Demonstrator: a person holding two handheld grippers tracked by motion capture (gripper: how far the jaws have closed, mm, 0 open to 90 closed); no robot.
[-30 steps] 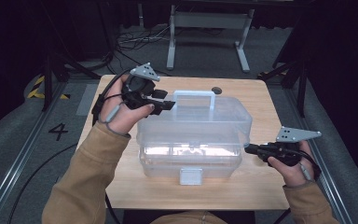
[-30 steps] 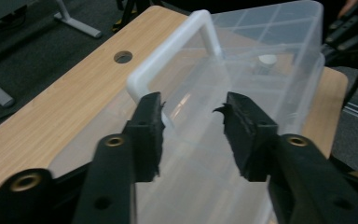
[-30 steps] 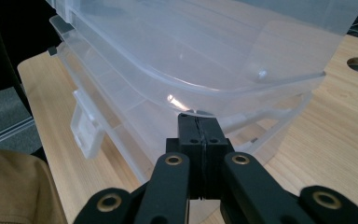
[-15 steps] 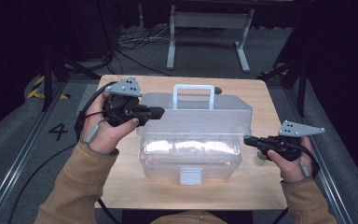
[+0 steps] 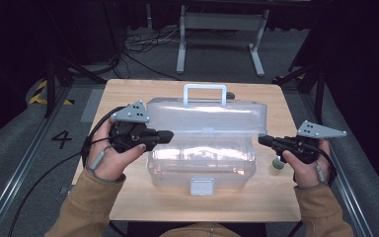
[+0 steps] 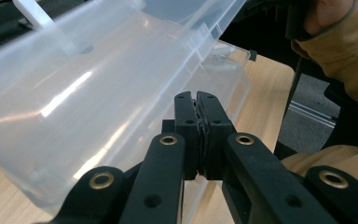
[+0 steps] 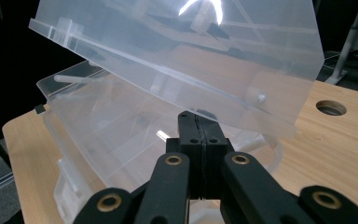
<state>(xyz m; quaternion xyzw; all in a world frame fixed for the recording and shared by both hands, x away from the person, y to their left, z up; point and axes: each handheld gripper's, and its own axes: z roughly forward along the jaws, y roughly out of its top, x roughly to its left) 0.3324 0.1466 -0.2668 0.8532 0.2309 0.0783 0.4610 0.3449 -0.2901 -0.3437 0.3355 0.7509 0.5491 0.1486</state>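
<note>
Sitting on the wooden table point(image 5: 276, 202), clear plastic box point(image 5: 202, 165), lid point(image 5: 207, 116) raised, handle upright

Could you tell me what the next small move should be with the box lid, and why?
Probably ease both hands up and back so the lid swings fully open. It stands half raised over the box, with the shut left gripper and shut right gripper under its two ends, jaws holding nothing.

Glossy clear plastic box point(image 5: 202, 153) on matt pale wood table point(image 5: 271, 197); matt black grippers.
</note>
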